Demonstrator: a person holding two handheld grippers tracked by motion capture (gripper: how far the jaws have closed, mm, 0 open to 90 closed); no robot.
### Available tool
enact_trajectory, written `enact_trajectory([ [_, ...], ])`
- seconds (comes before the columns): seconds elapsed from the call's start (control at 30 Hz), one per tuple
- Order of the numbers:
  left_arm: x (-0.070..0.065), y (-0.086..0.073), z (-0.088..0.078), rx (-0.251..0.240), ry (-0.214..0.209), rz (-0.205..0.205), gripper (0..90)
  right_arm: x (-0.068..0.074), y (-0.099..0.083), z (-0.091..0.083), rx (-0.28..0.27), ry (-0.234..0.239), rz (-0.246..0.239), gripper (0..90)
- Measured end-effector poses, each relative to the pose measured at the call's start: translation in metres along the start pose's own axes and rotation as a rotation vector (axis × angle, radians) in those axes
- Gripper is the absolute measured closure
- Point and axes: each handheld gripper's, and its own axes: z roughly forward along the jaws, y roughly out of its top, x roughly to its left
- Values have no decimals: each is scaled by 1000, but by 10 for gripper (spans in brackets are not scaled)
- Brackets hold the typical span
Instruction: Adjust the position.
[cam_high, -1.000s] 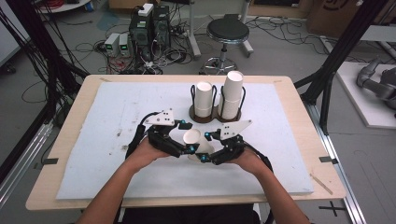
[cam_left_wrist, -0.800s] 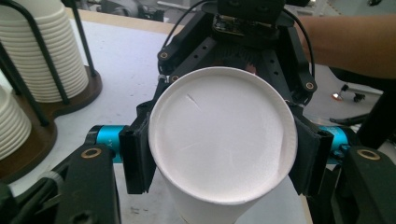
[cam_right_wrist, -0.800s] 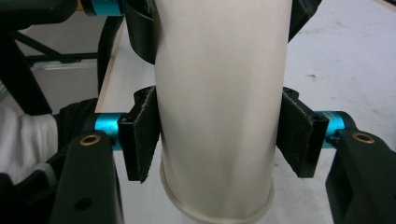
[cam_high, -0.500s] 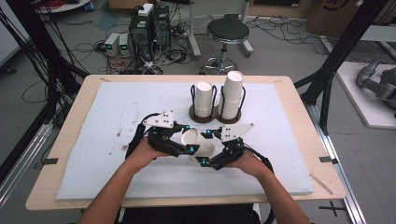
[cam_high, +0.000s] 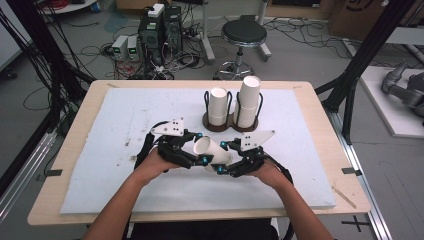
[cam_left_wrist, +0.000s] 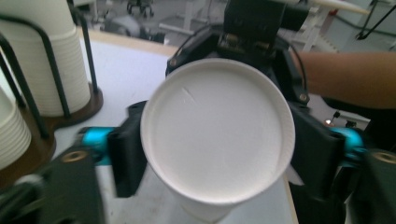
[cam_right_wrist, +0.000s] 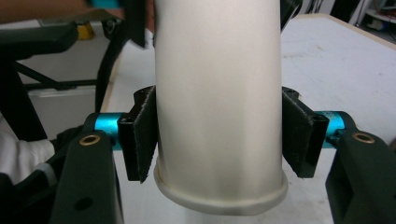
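Note:
A white paper cup (cam_high: 212, 151) hangs slanted above the mat, between both grippers. My left gripper (cam_high: 201, 147) comes from the left and its pads sit against the cup's far, narrower end. Its jaws have just been opening, with the cup between them. In the left gripper view the cup's round end (cam_left_wrist: 217, 126) faces the camera, a pad (cam_left_wrist: 128, 154) at each side. My right gripper (cam_high: 221, 157) comes from the right. Its jaws have just been closing, and its pads (cam_right_wrist: 144, 135) now press both sides of the cup (cam_right_wrist: 219, 70) just above its rolled rim.
Behind the grippers a dark wooden base (cam_high: 231, 126) carries two wire holders, each with a stack of white cups (cam_high: 217, 105), the right stack (cam_high: 248, 99) taller. One stack (cam_left_wrist: 51, 60) stands close in the left gripper view. A white mat (cam_high: 115, 130) covers the table.
The cup has tipped so that its body slants more toward the right gripper. Both hands have kept their places.

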Motion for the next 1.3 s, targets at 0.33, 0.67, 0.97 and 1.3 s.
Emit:
enact_trajectory([
  [0.33,0,-2,0,18,14,4,238,-1,9,0,112,16,-28,374],
  [0.67,1,-4,-3,-27,-38,20,364,0,9,-2,78,34,-5,257],
  [0.97,-2,-1,-6,-138,-74,7,365,0,5,-4,-60,39,62,274],
  [1.3,-7,-2,-3,-51,-16,-13,202,-1,6,-10,58,53,2,381],
])
